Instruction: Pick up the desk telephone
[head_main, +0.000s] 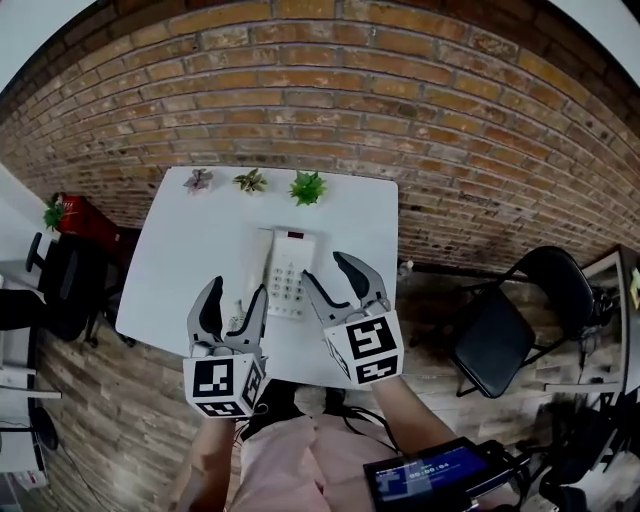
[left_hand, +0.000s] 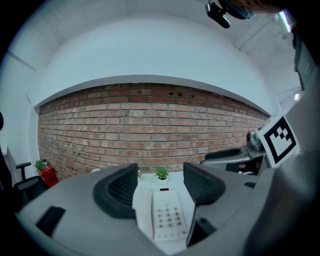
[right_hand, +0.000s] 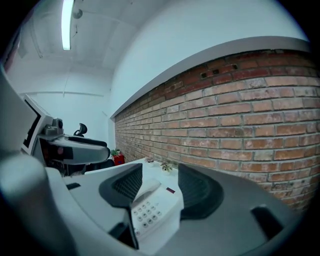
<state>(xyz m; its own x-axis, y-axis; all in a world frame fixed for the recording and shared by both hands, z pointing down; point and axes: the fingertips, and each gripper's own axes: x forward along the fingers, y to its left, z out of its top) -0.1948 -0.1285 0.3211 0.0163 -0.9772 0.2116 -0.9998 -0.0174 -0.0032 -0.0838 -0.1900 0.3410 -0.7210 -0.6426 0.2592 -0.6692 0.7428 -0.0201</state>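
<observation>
head view: left gripper (head_main: 236, 290), right gripper (head_main: 325, 268), fingers (head_main: 358, 278) apart, telephone (head_main: 285, 270) ahead

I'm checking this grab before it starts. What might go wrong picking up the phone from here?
1. The handset only lies along the left side of the desk telephone; a tilted lift may spill it.
2. The left gripper and right gripper are open, not yet gripping; a push could slide the phone toward the plants.
</observation>
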